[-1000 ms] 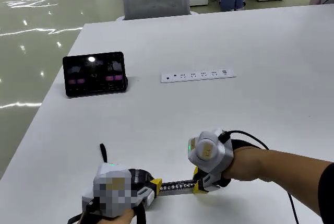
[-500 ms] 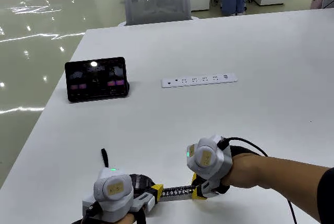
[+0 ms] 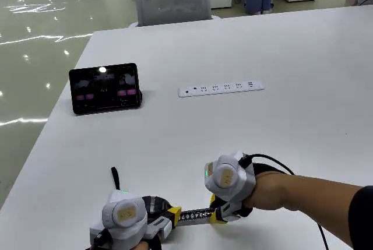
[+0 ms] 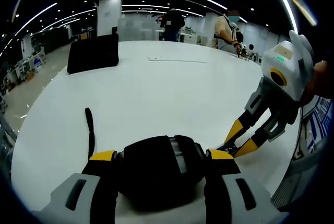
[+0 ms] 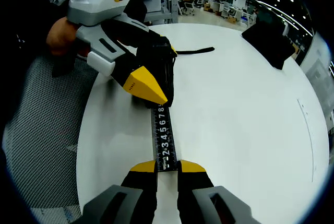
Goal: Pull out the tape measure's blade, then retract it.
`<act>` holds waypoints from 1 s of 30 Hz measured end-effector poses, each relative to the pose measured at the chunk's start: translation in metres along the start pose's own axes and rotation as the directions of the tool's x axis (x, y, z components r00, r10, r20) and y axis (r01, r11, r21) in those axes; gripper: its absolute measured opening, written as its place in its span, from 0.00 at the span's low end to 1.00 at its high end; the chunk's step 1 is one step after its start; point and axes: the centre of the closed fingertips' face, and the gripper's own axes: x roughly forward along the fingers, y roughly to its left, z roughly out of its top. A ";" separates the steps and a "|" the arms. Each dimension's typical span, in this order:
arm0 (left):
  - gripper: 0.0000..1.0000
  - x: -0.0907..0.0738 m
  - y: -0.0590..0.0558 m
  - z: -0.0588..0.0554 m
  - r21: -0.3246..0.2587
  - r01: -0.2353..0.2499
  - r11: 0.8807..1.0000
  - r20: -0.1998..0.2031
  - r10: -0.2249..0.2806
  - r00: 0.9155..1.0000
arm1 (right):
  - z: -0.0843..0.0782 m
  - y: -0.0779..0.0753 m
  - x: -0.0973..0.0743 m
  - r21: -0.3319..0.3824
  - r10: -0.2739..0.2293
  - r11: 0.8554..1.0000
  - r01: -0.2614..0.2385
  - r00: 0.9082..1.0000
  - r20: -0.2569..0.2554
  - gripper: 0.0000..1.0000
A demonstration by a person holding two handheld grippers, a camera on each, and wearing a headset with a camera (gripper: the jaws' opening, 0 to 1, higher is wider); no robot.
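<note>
L tool is clamped on the tape measure case, one yellow tip each side of the black body, at the near-left edge of the white desk. In head view the L tool sits low w/ the case just ahead of it. The case's wrist strap trails loose on the desk towards the tablet.

R tool is pinched shut on the blade right at its free end. The jaws meet over the tape, printed nos. 2–8 running from them to the case mouth. Head view: R tool just beside the case, and a short run of blade bridges the two. Blade looks straight and flat, close to the desk, no kink seen.

Step, as I judge it: the pull-out, early on, since only a short length is out. A still can't rule out the tail of a retract, though.

Next move, if pulling:
- R tool draws away from the case along the blade's own line.
- L tool holds the case still so it doesn't slide or twist.
- Keep the pinch at the end, as the tape is thin and slick.

For the return, bring the R tool back to the mouth under control, not a free snap.

Tablet and power strip lie well apart, farther up the desk.
</note>
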 end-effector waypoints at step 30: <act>0.62 0.000 0.001 0.000 -0.031 0.013 0.999 -0.016 -0.013 1.000 | 0.019 -0.001 0.009 0.018 -0.008 1.000 0.007 0.997 0.071 0.11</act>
